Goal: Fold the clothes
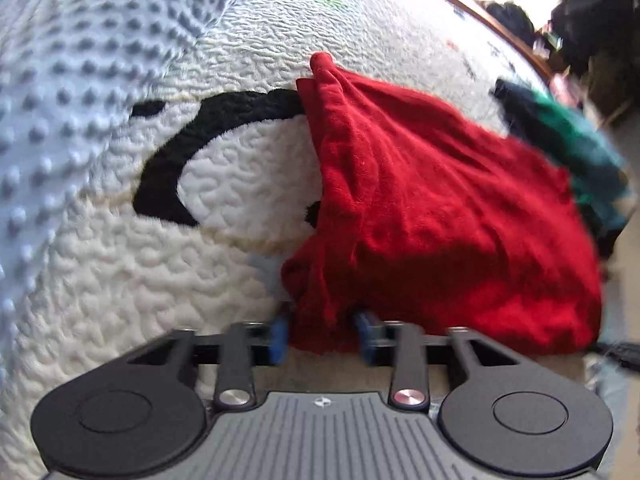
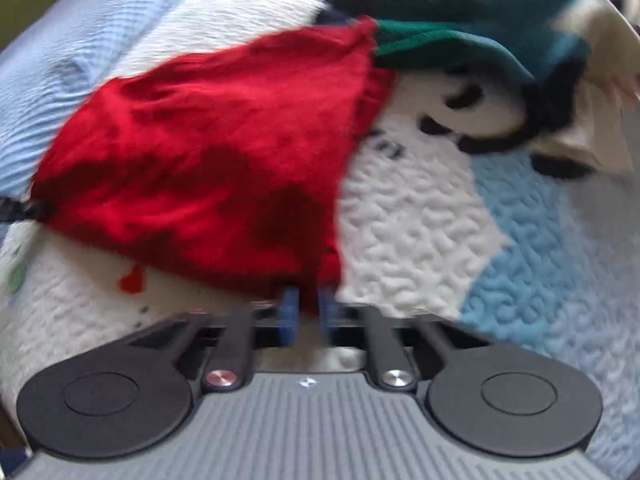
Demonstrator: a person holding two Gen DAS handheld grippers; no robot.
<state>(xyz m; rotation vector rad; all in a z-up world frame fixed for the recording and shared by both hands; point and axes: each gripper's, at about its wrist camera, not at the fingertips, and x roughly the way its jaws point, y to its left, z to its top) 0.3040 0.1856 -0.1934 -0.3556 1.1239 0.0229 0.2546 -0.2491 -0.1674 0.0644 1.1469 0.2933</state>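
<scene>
A red garment (image 1: 432, 208) lies crumpled on a white quilted blanket (image 1: 120, 272). My left gripper (image 1: 322, 330) is shut on a bunched near corner of it, red cloth pinched between the blue pads (image 1: 278, 334). In the right wrist view the same red garment (image 2: 208, 152) spreads away from the camera, and my right gripper (image 2: 309, 314) is shut on its near edge between blue pads (image 2: 290, 312). The cloth hides the fingertips of both grippers.
A green and dark blue garment (image 2: 460, 20) lies heaped beyond the red one, also seen in the left view as a green and dark blue garment (image 1: 568, 144). The blanket carries black patterns (image 1: 192, 136) and a light blue patch (image 2: 528, 232). A wooden edge (image 1: 500, 24) borders the far side.
</scene>
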